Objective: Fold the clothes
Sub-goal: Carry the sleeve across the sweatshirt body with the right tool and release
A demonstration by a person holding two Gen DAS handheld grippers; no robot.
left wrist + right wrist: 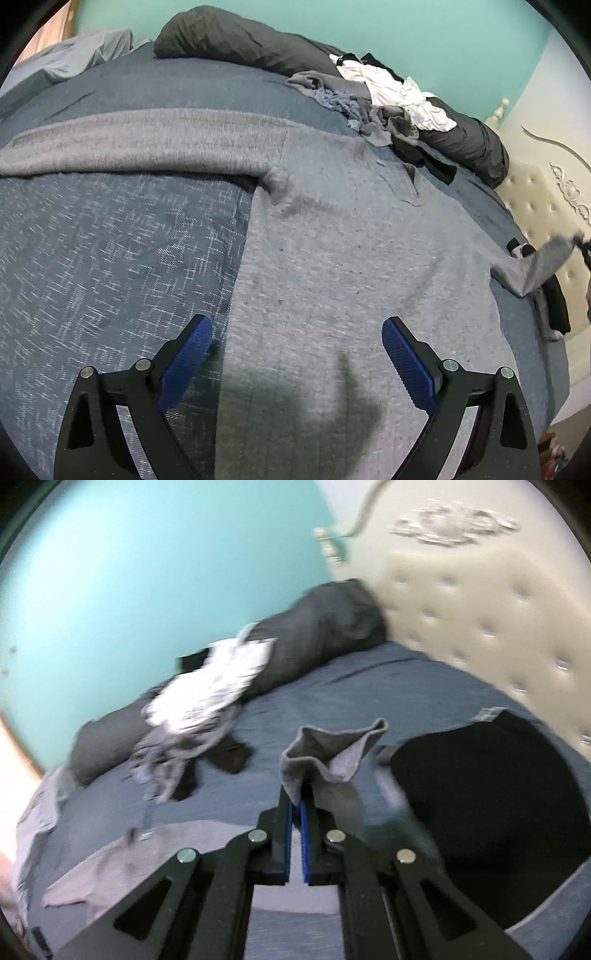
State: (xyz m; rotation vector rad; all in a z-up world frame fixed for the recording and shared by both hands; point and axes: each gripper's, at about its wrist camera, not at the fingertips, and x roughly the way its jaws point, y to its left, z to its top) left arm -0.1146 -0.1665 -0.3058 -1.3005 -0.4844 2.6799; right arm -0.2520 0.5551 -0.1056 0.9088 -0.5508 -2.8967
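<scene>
Left gripper (297, 341): fingers spread wide, empty, hovering over the lower body of a grey long-sleeved top (332, 240) lying flat on the blue bedspread (110, 240). Long axis runs away from it toward the neckline. Right gripper (296, 803): clamped on the cuff of the right sleeve (332, 753), lifted, so nearer that side. Other sleeve (129, 142) stretches leftward. Unfolded laundry pile (388, 96) beyond. No legible writing.

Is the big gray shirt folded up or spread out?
Spread out. The gray shirt lies flat on the blue bedspread, one sleeve stretched sideways. The right gripper pinches its other sleeve cuff.
</scene>
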